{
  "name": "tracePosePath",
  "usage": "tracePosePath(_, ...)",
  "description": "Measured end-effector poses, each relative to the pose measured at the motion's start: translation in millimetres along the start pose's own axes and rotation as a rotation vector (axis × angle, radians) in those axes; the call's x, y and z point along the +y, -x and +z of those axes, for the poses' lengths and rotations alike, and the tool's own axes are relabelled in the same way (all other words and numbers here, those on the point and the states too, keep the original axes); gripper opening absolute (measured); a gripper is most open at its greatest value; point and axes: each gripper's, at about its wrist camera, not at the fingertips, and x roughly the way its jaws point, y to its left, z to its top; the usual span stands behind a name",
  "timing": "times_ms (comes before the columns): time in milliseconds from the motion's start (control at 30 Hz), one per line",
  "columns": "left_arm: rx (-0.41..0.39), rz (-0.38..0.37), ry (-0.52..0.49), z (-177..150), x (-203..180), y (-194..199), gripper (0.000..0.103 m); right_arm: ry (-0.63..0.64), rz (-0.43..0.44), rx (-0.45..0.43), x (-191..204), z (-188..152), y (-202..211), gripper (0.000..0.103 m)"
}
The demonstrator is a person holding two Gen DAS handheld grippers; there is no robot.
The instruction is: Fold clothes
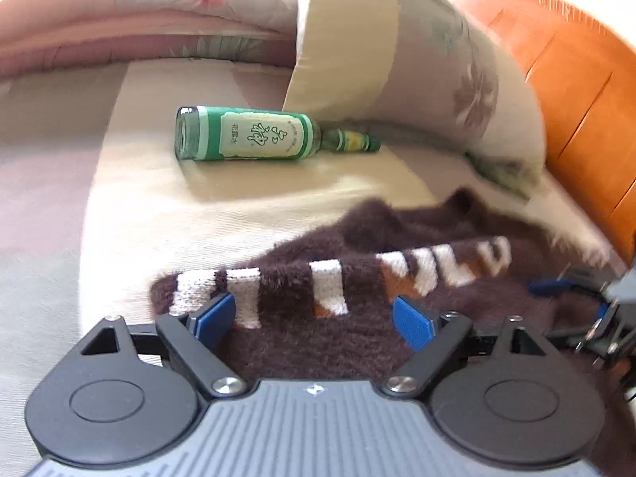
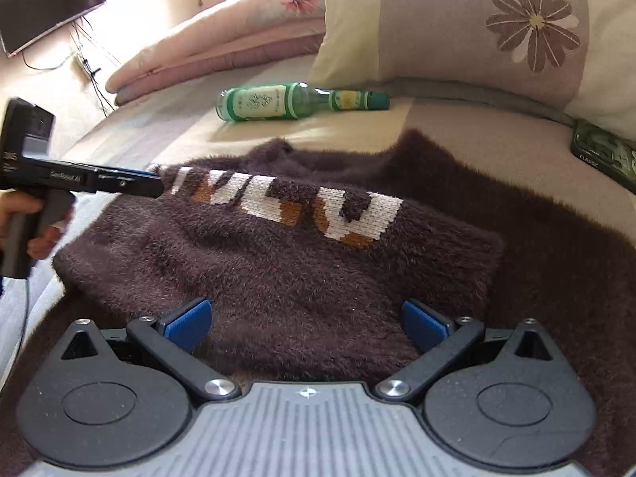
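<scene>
Fuzzy dark brown knitted sweater point(image 2: 302, 262) with white and orange lettering lies spread on the beige bedsheet point(image 1: 131, 214), partly folded over itself. Left gripper point(image 1: 313, 318) hovers at the lettered edge, blue pads wide apart, nothing pinched between them. Right gripper point(image 2: 306, 324) sits low over the sweater's plain part, jaws spread wide too, gripping nothing. Beyond the sweater, a green glass bottle point(image 2: 296, 101) with a pale label lies on its side, cap on, near the floral pillow point(image 2: 477, 28); whether anything is inside it, I cannot tell. A person's hand point(image 2: 35, 222) holds the left gripper's handle
</scene>
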Motion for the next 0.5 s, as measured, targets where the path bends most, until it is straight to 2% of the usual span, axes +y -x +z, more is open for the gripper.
tracePosePath(167,0.032,0.052,-0.027,5.3,-18.0,9.1,0.087,-0.056,0.025,-0.003,-2.7,5.0,6.7,0.103)
tracePosePath(300,0.017,-0.037,-0.051,-11.3,-38.4,49.0,0.087,-0.081,0.044,-0.028,6.3,1.4,26.4,0.103)
tracePosePath(367,0.043,-0.069,-0.068,-26.9,-50.3,63.4,0.088,-0.070,0.048,-0.040,14.7,-1.7,40.7,0.103)
tracePosePath(500,0.071,-0.096,-0.035,-56.0,-55.2,77.1,0.089,-0.050,0.044,-0.082,36.6,-10.6,80.5,0.103)
